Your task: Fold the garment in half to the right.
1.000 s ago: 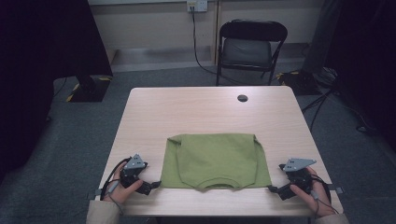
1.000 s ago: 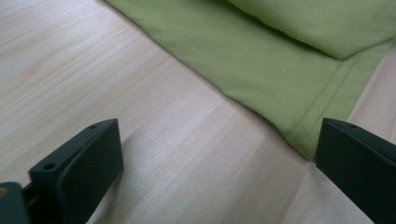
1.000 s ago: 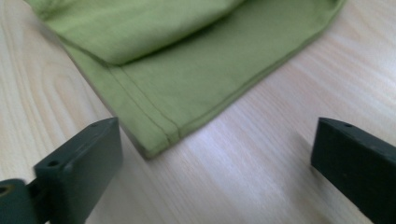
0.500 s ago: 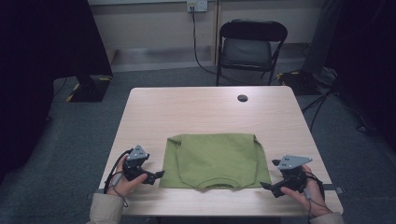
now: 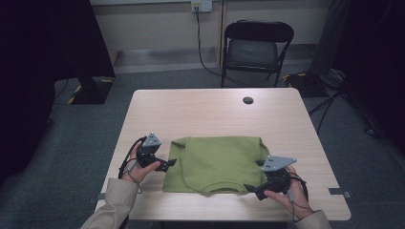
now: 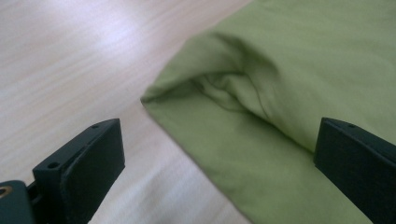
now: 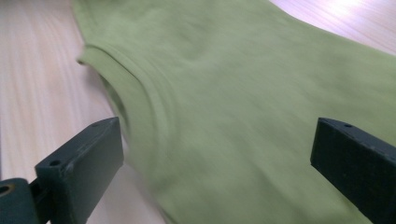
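A folded green T-shirt [image 5: 217,162] lies flat near the front of the wooden table [image 5: 205,112], collar toward the person. My left gripper [image 5: 168,163] is open at the shirt's left edge, its jaws spread on either side of a folded sleeve corner [image 6: 196,88]. At the shirt's front right corner my right gripper [image 5: 250,189] is open too, low over the cloth. In the right gripper view the green shirt [image 7: 243,107] with its ribbed collar [image 7: 126,74] lies between the wide jaws. Neither gripper holds anything.
A small dark round hole or cap [image 5: 248,100] sits at the table's far side. A black folding chair [image 5: 255,45] stands behind the table. Bare tabletop stretches beyond the shirt and to both sides.
Both grippers have moved inward from the table's front corners to the shirt's left and right edges. The shirt has not moved.
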`<state>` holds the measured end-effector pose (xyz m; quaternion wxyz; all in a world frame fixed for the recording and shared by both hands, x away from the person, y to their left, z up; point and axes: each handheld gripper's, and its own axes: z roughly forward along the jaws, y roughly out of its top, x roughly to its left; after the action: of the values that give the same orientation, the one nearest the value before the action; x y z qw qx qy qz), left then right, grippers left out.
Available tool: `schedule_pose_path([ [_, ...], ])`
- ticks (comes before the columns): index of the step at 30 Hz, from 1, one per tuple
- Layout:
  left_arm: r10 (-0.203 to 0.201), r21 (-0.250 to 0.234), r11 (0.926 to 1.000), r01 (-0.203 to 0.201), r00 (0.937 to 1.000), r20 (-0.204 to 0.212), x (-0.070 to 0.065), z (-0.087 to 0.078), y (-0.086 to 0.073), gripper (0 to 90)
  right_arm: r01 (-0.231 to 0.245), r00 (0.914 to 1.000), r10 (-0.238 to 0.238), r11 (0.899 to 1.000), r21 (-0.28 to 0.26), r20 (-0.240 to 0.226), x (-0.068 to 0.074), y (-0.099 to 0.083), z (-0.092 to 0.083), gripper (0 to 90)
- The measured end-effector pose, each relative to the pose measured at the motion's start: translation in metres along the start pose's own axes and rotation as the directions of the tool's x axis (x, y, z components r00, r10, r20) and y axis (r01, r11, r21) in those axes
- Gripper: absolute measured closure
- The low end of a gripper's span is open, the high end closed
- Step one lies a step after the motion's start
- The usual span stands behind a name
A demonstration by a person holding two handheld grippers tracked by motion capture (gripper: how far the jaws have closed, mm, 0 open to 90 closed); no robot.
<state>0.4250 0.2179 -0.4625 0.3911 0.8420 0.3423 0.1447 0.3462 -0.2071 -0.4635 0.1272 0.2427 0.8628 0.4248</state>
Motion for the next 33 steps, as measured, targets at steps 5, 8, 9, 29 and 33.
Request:
schedule_pose_path([
  [5,0.002,-0.007,1.0000,-0.002,1.0000,0.004,0.003,0.004,0.010,1.5,0.033,0.9984,-0.033,0.999,0.001,-0.046,0.015,0.017,0.019,3.3],
  [8,0.001,-0.004,1.0000,-0.001,1.0000,-0.008,0.007,0.008,0.016,2.0,0.066,0.9943,-0.066,0.998,-0.004,-0.084,0.030,0.034,0.038,4.5],
  [9,-0.002,-0.003,1.0000,0.002,1.0000,-0.009,0.008,0.009,0.018,2.0,0.073,0.9930,-0.073,0.997,-0.007,-0.092,0.033,0.037,0.041,5.2],
  [29,-0.055,0.006,0.9984,0.055,0.9982,-0.022,0.026,0.035,0.041,3.6,0.125,0.9836,-0.131,0.990,-0.059,-0.123,0.080,0.084,0.114,12.9],
  [33,-0.051,0.018,0.9985,0.052,0.9984,-0.023,0.026,0.041,0.042,4.0,0.136,0.9829,-0.142,0.989,-0.060,-0.117,0.087,0.088,0.124,19.3],
])
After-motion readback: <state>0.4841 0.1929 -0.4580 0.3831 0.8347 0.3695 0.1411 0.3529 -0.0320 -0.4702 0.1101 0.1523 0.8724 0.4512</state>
